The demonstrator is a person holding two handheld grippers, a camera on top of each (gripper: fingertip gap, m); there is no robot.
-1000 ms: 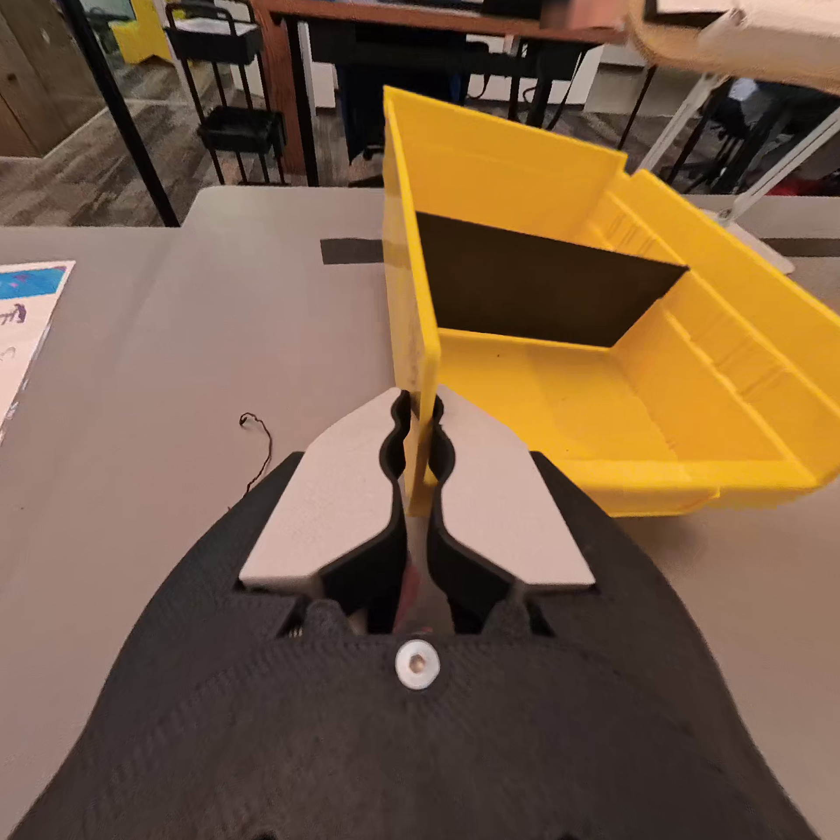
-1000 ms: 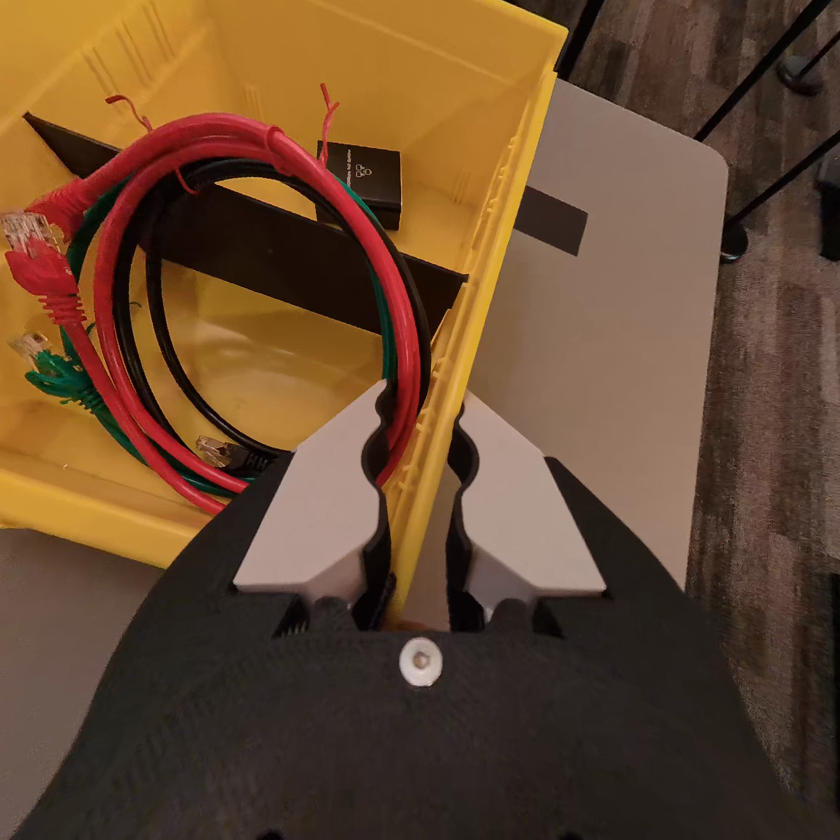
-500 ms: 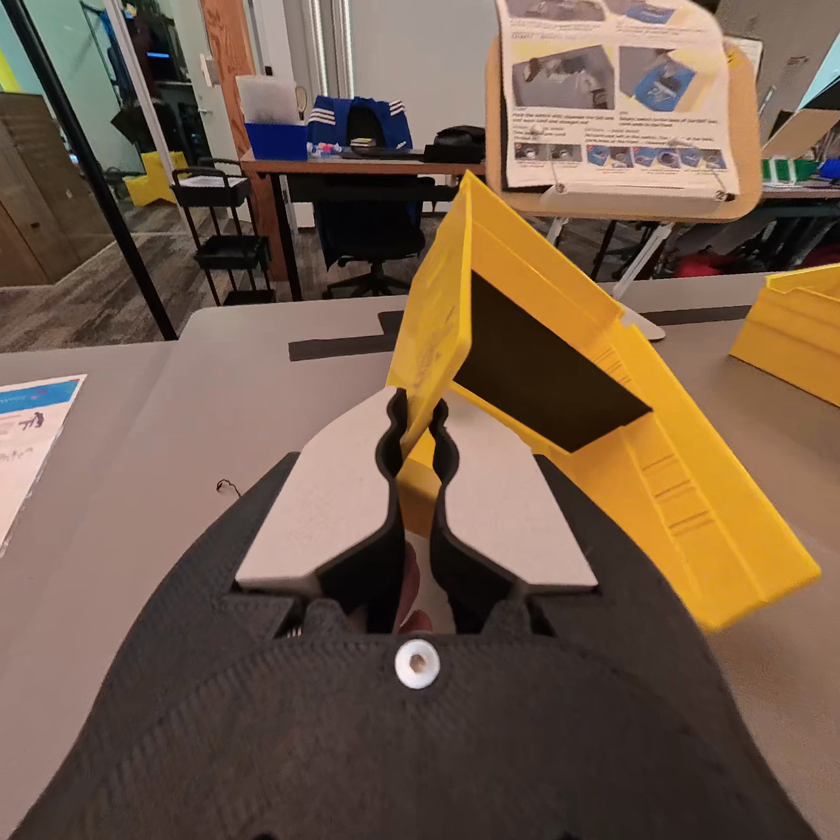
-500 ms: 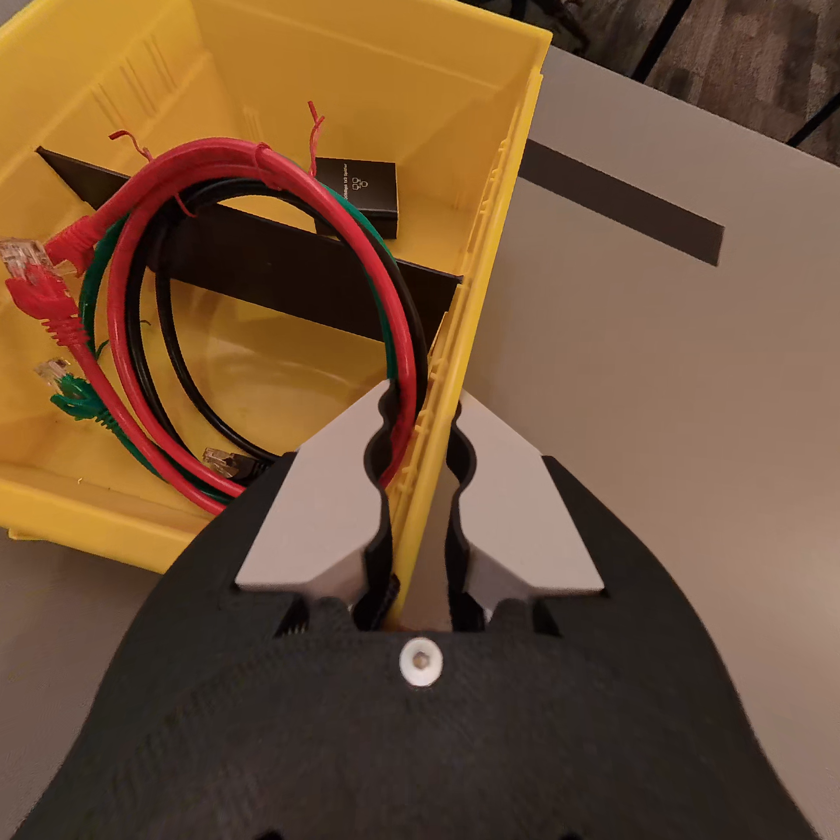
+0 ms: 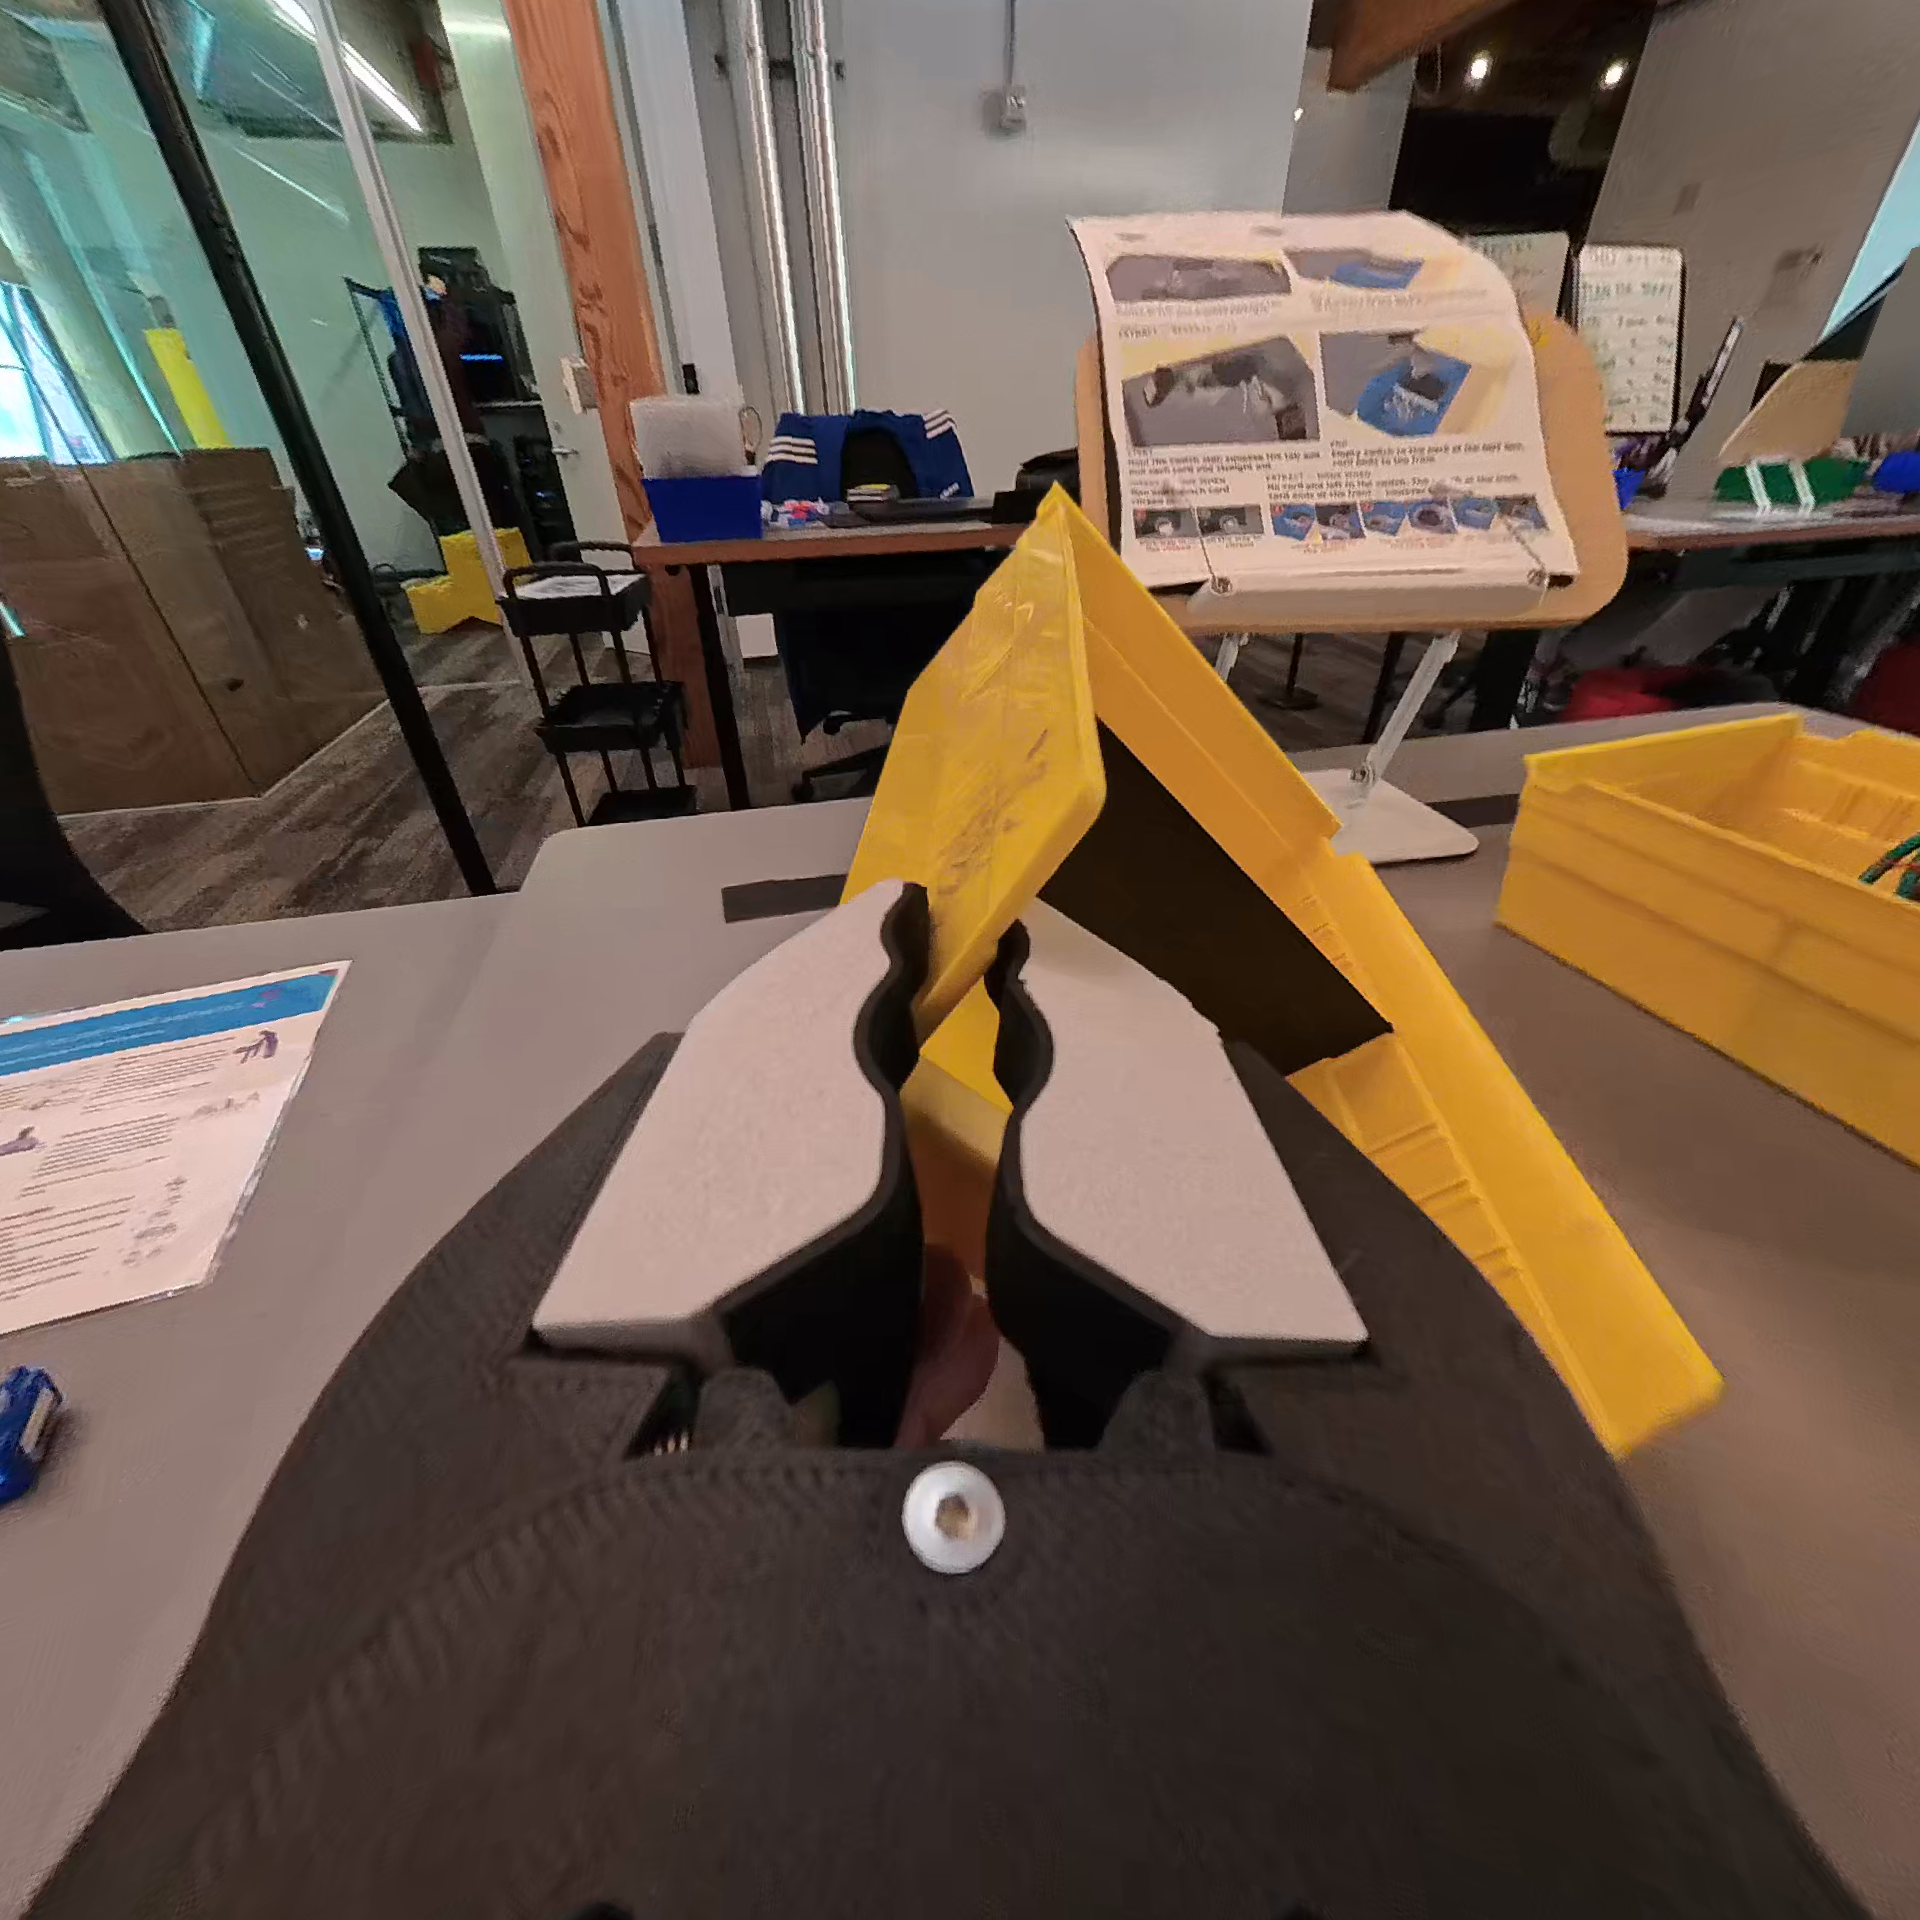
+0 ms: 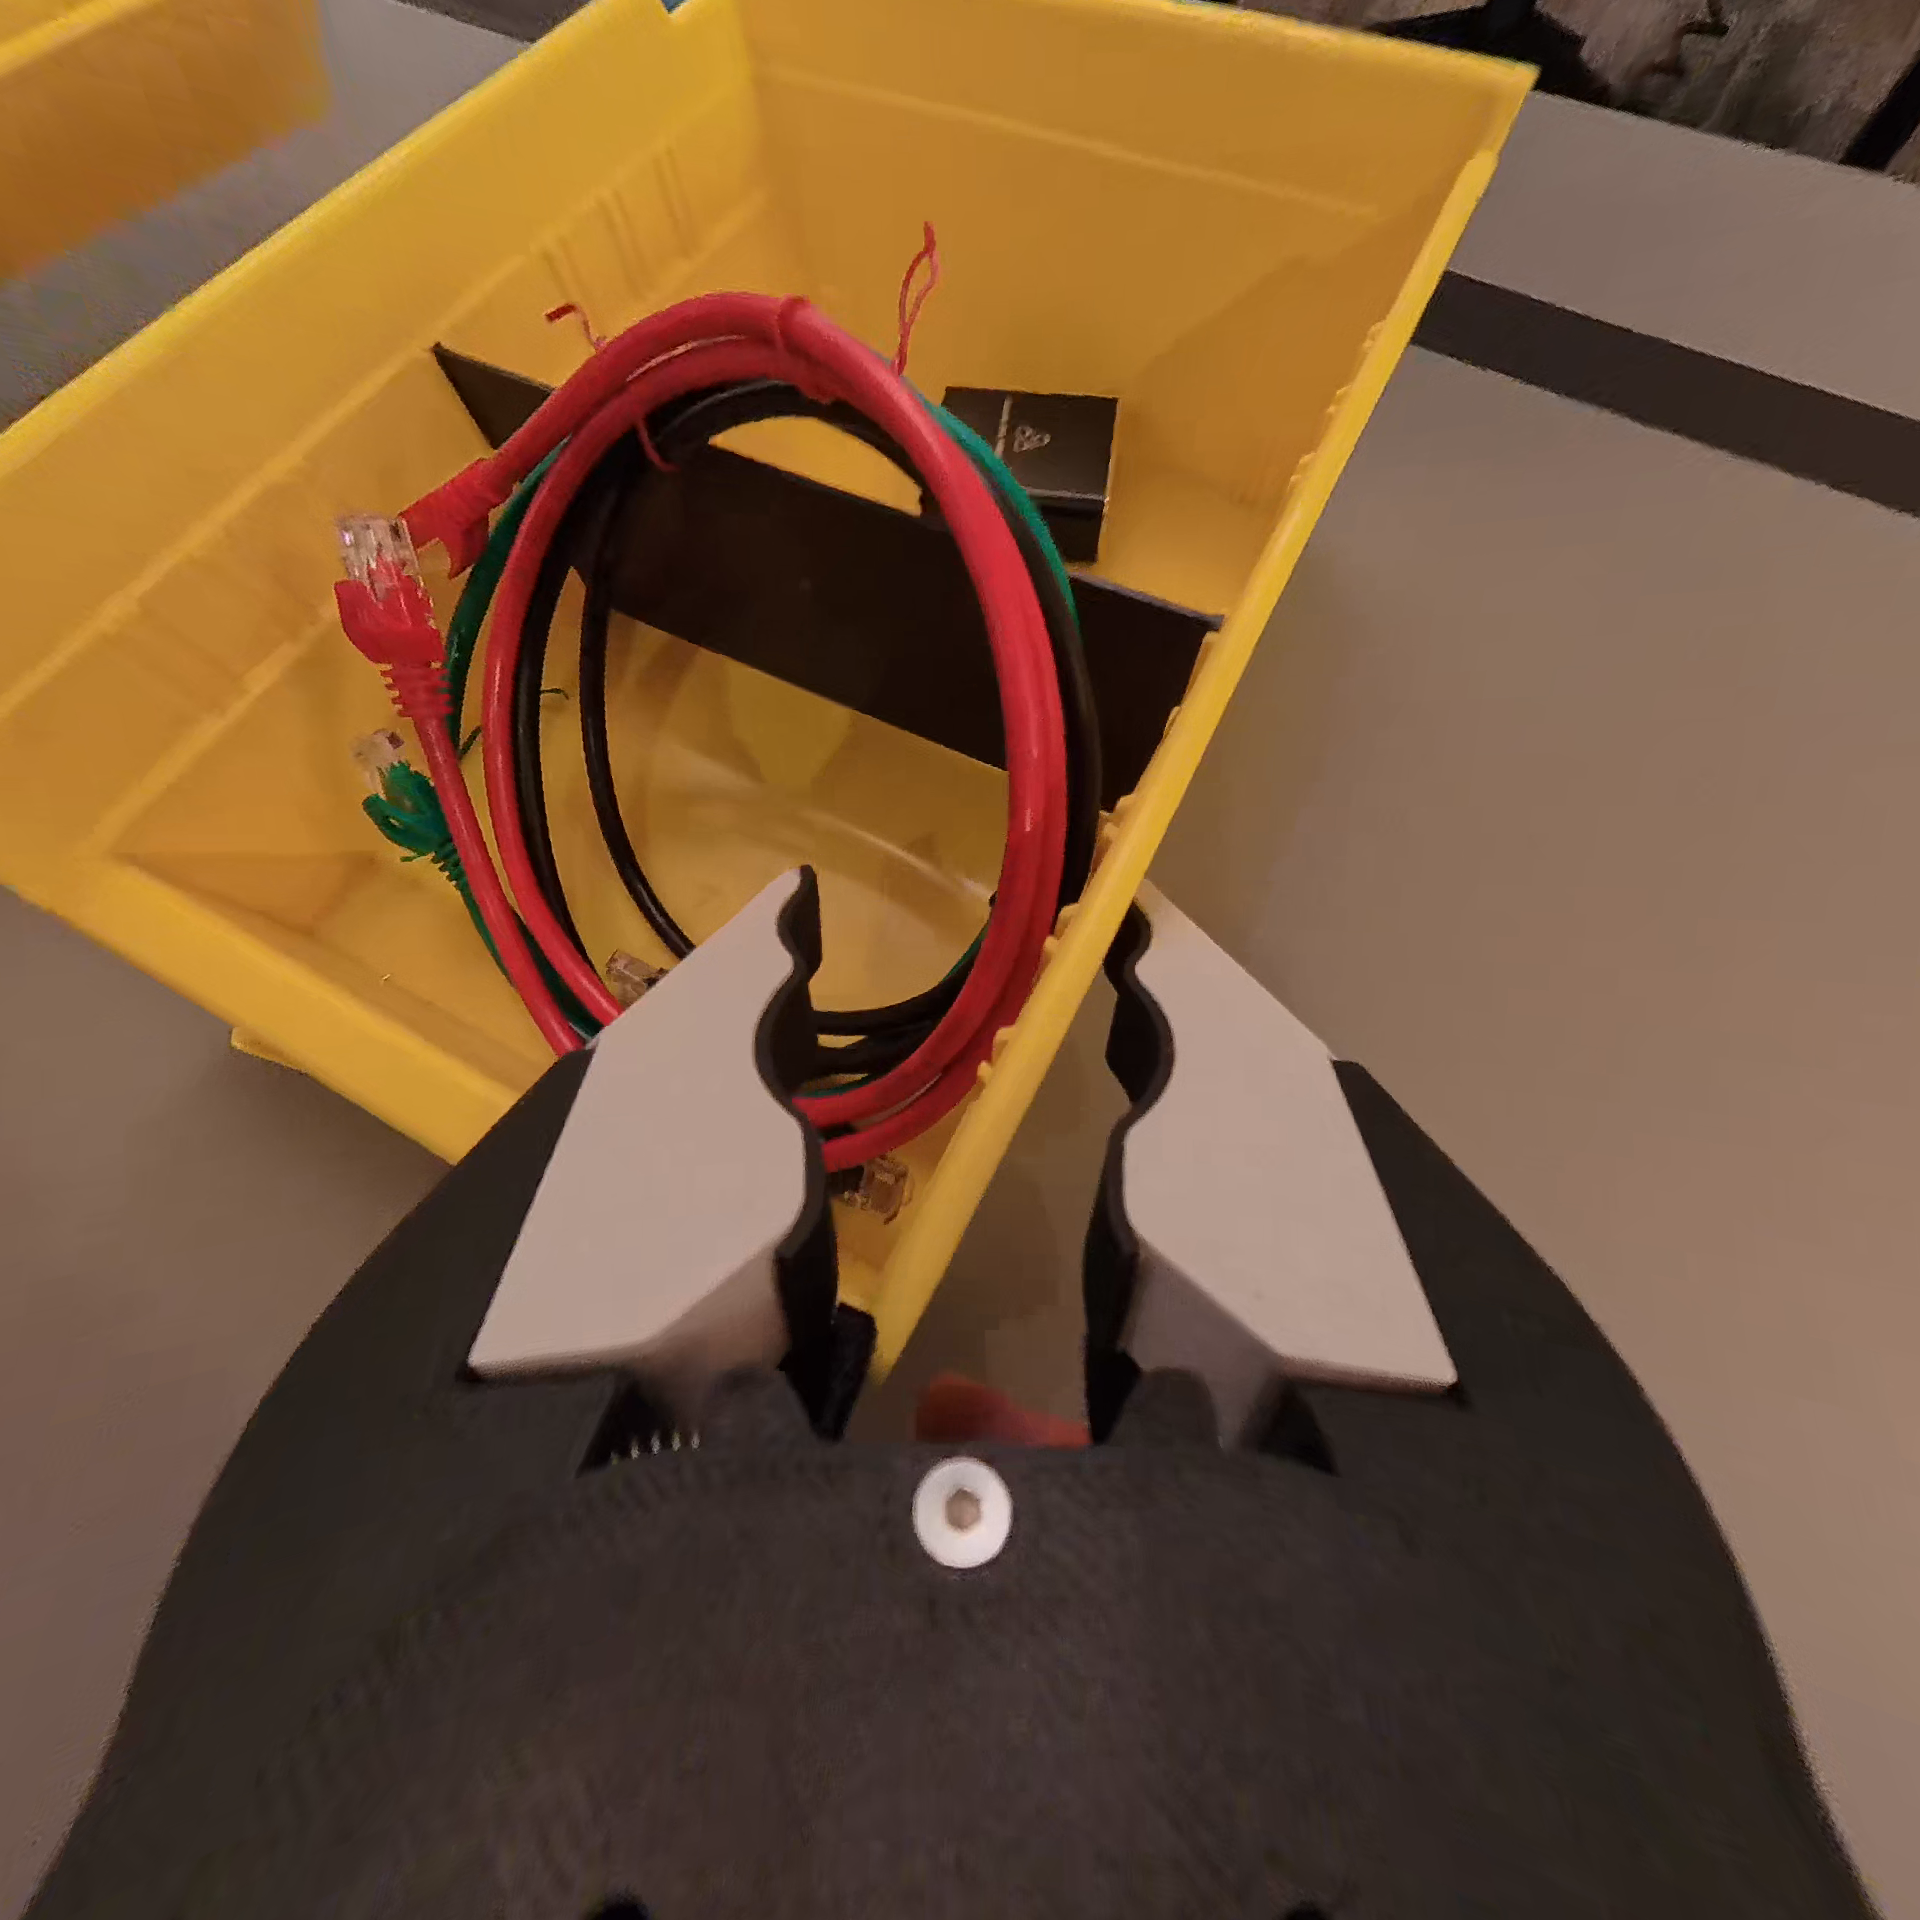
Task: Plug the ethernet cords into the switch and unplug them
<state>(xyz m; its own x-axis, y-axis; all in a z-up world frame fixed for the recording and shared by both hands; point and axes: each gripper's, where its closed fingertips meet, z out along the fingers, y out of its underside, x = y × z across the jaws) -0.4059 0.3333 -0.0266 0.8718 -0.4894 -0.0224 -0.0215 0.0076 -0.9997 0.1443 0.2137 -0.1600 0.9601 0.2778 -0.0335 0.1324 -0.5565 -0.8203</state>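
Note:
In the right wrist view a yellow bin (image 6: 1143, 156) holds coiled red (image 6: 1029, 644), green (image 6: 416, 821) and black (image 6: 597, 748) ethernet cords. They lie in front of a black divider (image 6: 831, 603). A small black switch (image 6: 1039, 447) lies behind the divider. My right gripper (image 6: 966, 899) is open, with one finger on each side of this bin's right wall. In the left wrist view my left gripper (image 5: 961, 925) is shut on the wall of a second, empty yellow bin (image 5: 987, 748). It holds that bin tilted above the grey table (image 5: 520, 987).
The bin with the cords also shows at the right of the left wrist view (image 5: 1714, 935). A printed sheet (image 5: 135, 1132) and a small blue object (image 5: 26, 1429) lie at the left. A stand with a picture sheet (image 5: 1330, 416) is behind. Another yellow bin (image 6: 135, 114) sits far left. About 60 centimeters separates my left fingertips from my right.
My right gripper has let go of the bin wall and its jaws have spread apart. My left gripper has lifted the empty bin off the table and tipped it up.

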